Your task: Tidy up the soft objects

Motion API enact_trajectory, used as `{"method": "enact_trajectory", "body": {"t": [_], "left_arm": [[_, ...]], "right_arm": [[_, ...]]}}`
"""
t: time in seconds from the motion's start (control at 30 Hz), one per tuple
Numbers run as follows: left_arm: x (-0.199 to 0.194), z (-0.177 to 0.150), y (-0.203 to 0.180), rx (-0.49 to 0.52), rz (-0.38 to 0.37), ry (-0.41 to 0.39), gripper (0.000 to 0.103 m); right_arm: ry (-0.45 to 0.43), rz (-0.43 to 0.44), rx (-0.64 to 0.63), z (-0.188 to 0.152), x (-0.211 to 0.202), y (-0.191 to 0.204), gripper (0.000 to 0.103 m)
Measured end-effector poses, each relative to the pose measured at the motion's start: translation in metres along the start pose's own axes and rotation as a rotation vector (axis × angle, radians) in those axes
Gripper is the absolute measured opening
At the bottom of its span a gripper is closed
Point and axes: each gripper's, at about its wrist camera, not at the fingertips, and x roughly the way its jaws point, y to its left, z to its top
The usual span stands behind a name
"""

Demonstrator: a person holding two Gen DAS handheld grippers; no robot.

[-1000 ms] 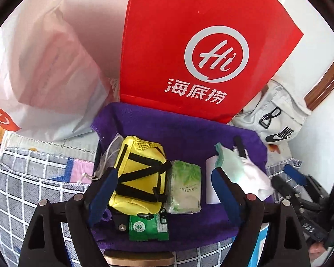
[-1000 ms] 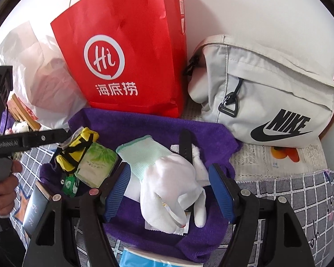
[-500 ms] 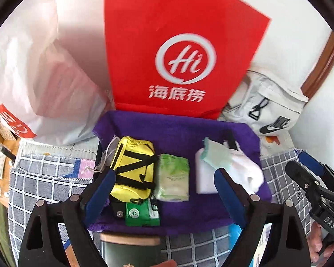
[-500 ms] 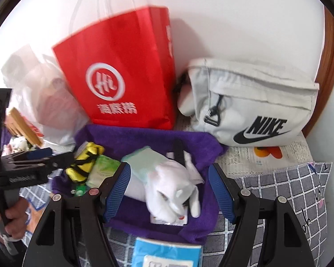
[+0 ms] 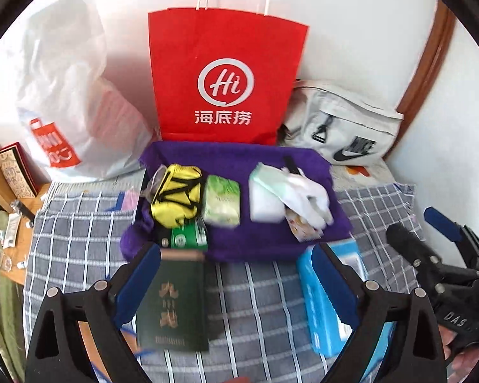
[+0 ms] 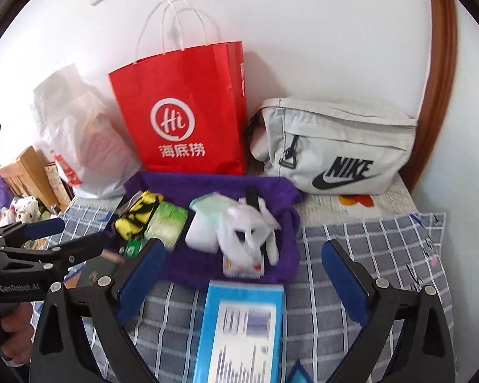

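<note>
**Helper:** Where are the soft things now?

**Me:** They all lie on the purple towel [image 5: 255,242]. The white gloves [image 5: 306,191] are on its right side. The green tissue pack [image 5: 222,199] is in the middle, and the little yellow bag [image 5: 175,199] is on its left. Behind the towel stand the red paper bag [image 5: 226,86] and the grey Nike pouch [image 6: 332,150].

**Helper:** Are you holding anything?

**Me:** No. My left gripper [image 5: 236,287] has just been opening its jaws, and nothing is between them. My right gripper [image 6: 244,274] has done the same. Its jaws are wide and hold nothing.

**Helper:** So which step is this?

**Me:** I think the putting-down step is done. Both grippers hang over the checked cloth [image 6: 367,249], near the green booklet [image 5: 172,306] and the blue packet [image 6: 242,328].

**Helper:** What next?

**Me:** I guess I pick another soft thing, or fold the towel. I must go slowly and grab low.
</note>
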Motion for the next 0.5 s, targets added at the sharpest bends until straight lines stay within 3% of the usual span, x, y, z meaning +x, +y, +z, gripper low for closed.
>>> {"method": "enact_trajectory", "body": {"t": [0.3, 0.5], "left_arm": [[-0.073, -0.059, 0.001, -0.033, 0.021, -0.076, 0.096], [-0.113, -0.096, 0.001, -0.048, 0.080, -0.126, 0.096]], "right_arm": [[-0.013, -0.013, -0.021, -0.050, -0.072, 0.015, 0.098], [-0.013, -0.001, -0.025, -0.082, -0.107, 0.026, 0.098]]}}
